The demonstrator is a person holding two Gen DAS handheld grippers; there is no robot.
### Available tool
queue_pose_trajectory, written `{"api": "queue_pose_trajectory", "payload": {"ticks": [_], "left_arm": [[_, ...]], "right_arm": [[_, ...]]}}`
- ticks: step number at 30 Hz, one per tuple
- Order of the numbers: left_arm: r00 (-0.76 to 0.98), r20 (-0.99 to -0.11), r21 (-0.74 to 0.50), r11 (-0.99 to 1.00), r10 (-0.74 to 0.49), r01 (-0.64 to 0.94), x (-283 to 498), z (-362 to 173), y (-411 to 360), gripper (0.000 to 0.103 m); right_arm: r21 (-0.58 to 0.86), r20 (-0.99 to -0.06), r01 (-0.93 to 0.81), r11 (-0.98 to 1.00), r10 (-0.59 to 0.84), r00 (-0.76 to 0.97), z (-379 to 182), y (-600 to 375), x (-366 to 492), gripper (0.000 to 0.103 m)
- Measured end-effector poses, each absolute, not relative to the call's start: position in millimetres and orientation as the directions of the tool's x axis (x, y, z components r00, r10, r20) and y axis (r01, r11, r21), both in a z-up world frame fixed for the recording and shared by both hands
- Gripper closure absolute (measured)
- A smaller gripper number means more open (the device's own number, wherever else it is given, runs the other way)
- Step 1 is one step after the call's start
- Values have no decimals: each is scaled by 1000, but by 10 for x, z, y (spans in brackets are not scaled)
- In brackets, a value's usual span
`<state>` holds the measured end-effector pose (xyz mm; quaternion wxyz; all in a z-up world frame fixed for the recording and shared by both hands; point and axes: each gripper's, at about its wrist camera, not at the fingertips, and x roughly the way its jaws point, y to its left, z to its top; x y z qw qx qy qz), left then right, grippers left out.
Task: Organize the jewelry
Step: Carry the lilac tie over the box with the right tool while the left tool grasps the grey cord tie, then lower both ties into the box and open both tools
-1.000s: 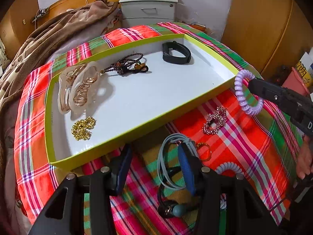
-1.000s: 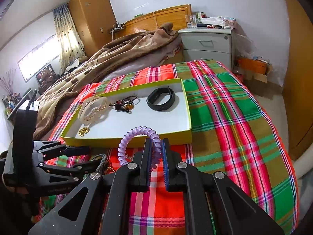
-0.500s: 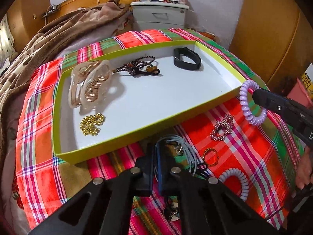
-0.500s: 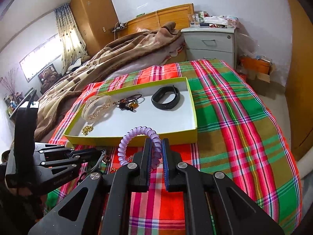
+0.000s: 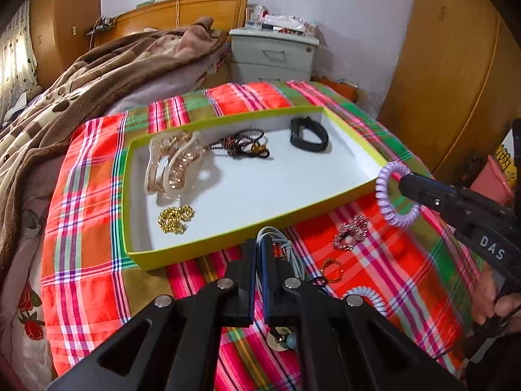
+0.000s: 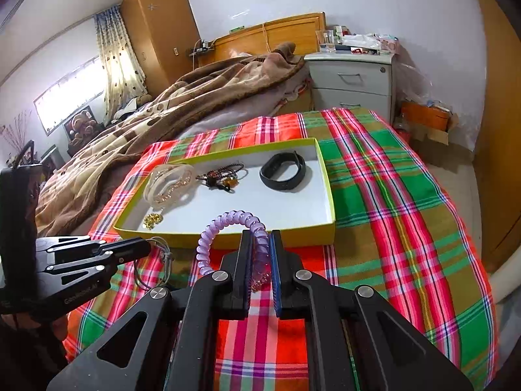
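Pinching a glossy lilac spiral hair tie (image 6: 228, 228) in my right gripper (image 6: 260, 260), above the plaid cloth (image 6: 390, 195) beside the lime-rimmed white tray (image 5: 228, 241); my left gripper (image 5: 259, 260) is clamped on a grey looped cord (image 5: 293, 254). The tray holds a translucent claw clip (image 5: 172, 166), a gold bead chain (image 5: 176, 218) and a black band (image 5: 307, 135).

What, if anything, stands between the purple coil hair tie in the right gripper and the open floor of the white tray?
Only the tray's near yellow-green wall. The right gripper holds the purple coil hair tie just short of it. The bare floor beyond lies between the gold chain and black band.
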<state>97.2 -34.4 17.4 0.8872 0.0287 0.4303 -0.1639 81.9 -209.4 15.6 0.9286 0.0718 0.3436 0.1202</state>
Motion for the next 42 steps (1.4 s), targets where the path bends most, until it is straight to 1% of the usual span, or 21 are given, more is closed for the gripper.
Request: {"api": "queue_pose_trajectory", "payload": {"ticks": [8, 19, 31, 35, 42], "left_arm": [[621, -734, -97, 948, -275, 305, 950, 424, -254, 100], [651, -705, -115, 950, -283, 289, 1270, 628, -222, 100], [608, -739, -147, 951, -289, 273, 1863, 386, -358, 100], [581, -763, -150, 952, -282, 265, 2001, 245, -400, 100], [551, -789, -149, 955, -272, 259, 2120, 77, -446, 100]], "right_arm": [[203, -599, -188, 961, 273, 753, 314, -2070, 840, 93], [194, -595, -205, 959, 281, 753, 462, -2081, 1212, 93], [171, -691, -209, 963, 269, 671, 136, -2051, 1771, 93], [173, -729, -220, 960, 275, 627, -17, -2039, 1906, 93], [161, -763, -214, 963, 259, 592, -157, -2049, 2010, 93]]}}
